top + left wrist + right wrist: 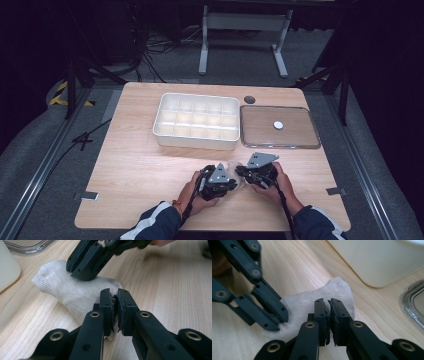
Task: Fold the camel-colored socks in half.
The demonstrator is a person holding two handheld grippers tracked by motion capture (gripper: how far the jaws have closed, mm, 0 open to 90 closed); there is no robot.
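Now both tools pinch one pale knitted sock that lies on the tabletop. The left tool is clamped on its near edge, and the right tool grips it just beside. The compartment box and its clear lid wait ahead of the tools. Probably the folding is just beginning; putting the sock inside a compartment is not yet done.

The light wooden bench carries a white compartmented tray toward its far side, a clear lid just beside it, and a pale sock lying flat near the front edge.
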